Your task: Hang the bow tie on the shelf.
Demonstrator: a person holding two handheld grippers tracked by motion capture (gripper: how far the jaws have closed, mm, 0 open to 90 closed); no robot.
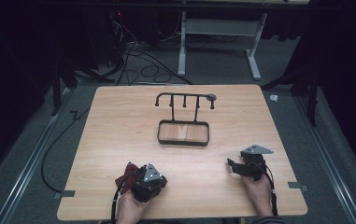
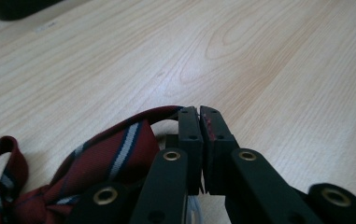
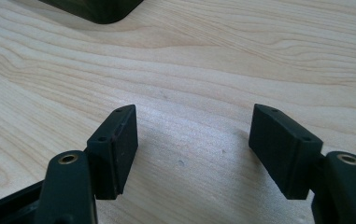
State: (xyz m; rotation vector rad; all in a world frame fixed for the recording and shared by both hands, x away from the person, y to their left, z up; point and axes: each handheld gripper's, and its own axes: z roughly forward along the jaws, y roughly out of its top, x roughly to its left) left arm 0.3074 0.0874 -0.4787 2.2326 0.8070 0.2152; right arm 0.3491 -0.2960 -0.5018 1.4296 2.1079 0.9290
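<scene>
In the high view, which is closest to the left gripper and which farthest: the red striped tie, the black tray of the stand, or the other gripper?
From the left gripper:
1. Red striped tie, right against it on its left side.
2. Black tray of the stand, farther up at the table's middle.
3. Right gripper, off to the right.

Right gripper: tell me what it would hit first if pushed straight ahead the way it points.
Probably bare table first; farther on, the right gripper, jaws open, seems headed for the black stand's tray, though depth is unclear.
</scene>
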